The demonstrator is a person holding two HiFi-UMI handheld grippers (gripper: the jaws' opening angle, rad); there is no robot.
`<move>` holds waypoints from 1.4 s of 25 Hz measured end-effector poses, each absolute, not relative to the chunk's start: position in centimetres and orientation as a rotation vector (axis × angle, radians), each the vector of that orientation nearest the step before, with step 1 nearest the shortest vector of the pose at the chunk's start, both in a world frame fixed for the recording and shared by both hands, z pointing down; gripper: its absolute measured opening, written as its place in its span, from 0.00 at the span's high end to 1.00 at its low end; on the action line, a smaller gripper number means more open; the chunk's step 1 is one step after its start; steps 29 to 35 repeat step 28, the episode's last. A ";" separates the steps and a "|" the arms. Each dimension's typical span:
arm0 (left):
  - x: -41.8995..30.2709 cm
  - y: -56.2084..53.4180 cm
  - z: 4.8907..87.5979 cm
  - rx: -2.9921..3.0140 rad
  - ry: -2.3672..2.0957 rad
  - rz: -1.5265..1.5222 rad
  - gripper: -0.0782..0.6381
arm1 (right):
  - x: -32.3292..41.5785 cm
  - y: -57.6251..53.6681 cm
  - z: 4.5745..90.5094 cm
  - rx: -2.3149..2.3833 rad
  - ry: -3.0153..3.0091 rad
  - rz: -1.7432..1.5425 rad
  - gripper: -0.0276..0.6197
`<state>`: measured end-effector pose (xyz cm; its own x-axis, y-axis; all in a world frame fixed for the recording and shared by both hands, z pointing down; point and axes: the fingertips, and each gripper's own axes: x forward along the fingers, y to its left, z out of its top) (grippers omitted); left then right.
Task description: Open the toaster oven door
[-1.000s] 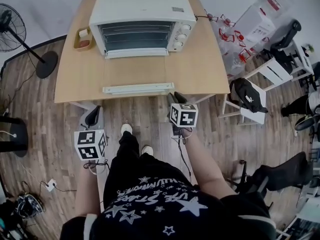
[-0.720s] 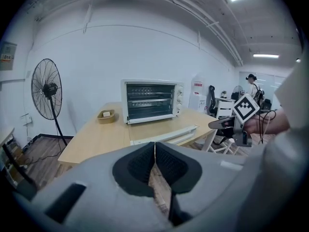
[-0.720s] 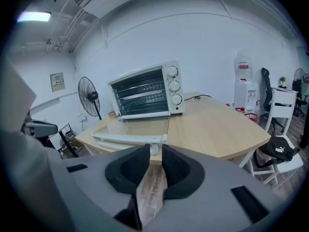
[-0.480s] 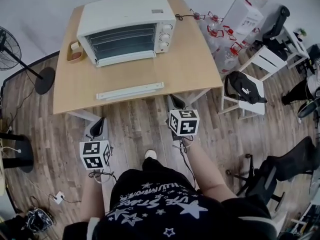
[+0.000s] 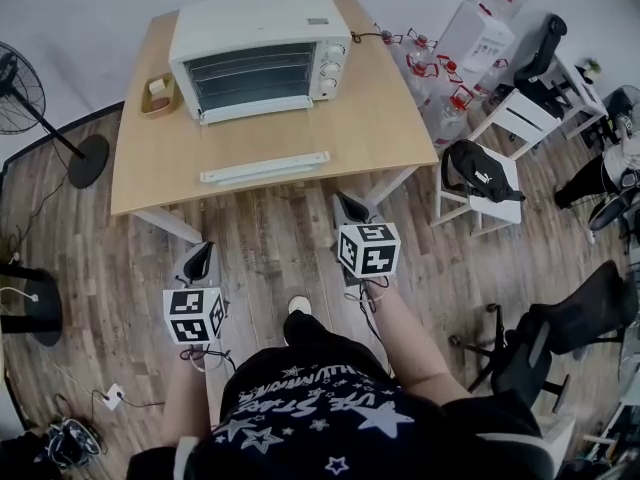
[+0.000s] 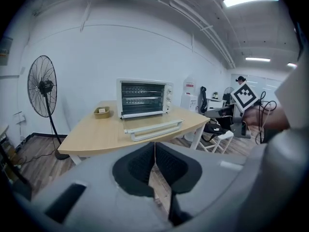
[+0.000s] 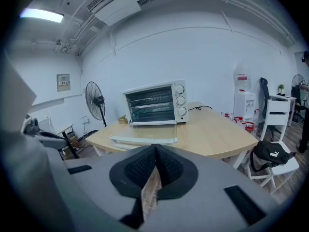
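Observation:
The white toaster oven stands at the back of the wooden table, its glass door closed, handle along the lower front edge and knobs on the right. It also shows in the left gripper view as the oven and in the right gripper view as the oven. Both grippers hang over the floor in front of the table, well short of the oven. My left gripper is shut with nothing in it, its pads meeting. My right gripper is shut and empty too, just off the table's front edge.
A long white tray lies near the table's front edge. A small wooden dish sits left of the oven. A floor fan stands at the left, a white chair with a black bag at the right, and an office chair further right.
The person has stepped back a little, so the table and oven sit farther from both grippers. The left gripper has dropped slightly away from the table edge.

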<state>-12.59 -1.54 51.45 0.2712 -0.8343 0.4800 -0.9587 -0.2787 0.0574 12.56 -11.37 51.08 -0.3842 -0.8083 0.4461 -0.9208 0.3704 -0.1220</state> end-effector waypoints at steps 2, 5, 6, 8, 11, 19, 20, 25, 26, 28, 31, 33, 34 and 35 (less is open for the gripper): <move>-12.8 -0.3 51.0 2.223 -1.636 0.504 0.86 | 12.2 -9.9 50.4 1.520 -2.327 0.495 0.95; -13.0 1.9 50.3 2.244 -1.632 0.490 0.86 | 11.6 -7.4 49.5 1.528 -2.333 0.478 0.95; -13.0 2.8 50.2 2.251 -1.628 0.487 0.86 | 11.4 -6.5 49.2 1.530 -2.333 0.474 0.95; -13.3 4.7 49.9 2.261 -1.620 0.482 0.86 | 10.8 -4.5 48.8 1.531 -2.334 0.468 0.95; -13.7 7.4 49.6 2.276 -1.605 0.478 0.86 | 10.0 -1.4 48.1 1.531 -2.342 0.459 0.95; -14.4 14.2 49.3 2.322 -1.557 0.461 0.86 | 9.3 7.7 47.5 1.557 -2.329 0.448 0.95; -14.3 15.1 49.4 2.326 -1.550 0.461 0.86 | 9.2 8.7 47.5 1.560 -2.328 0.449 0.95; -14.1 18.2 49.5 2.339 -1.518 0.459 0.86 | 9.0 12.4 47.7 1.566 -2.315 0.456 0.95; -14.2 18.6 49.5 2.340 -1.516 0.458 0.86 | 8.8 12.8 47.8 1.565 -2.314 0.459 0.95; -14.4 19.3 49.5 2.340 -1.513 0.455 0.86 | 8.4 13.6 48.0 1.561 -2.315 0.464 0.95; -14.4 19.3 49.5 2.340 -1.513 0.455 0.86 | 8.4 13.6 48.0 1.561 -2.315 0.464 0.95; -14.4 19.3 49.5 2.340 -1.513 0.455 0.86 | 8.4 13.6 48.0 1.561 -2.315 0.464 0.95; -14.4 19.3 49.5 2.340 -1.513 0.455 0.86 | 8.4 13.6 48.0 1.561 -2.315 0.464 0.95; -14.4 19.3 49.5 2.340 -1.513 0.455 0.86 | 8.4 13.6 48.0 1.561 -2.315 0.464 0.95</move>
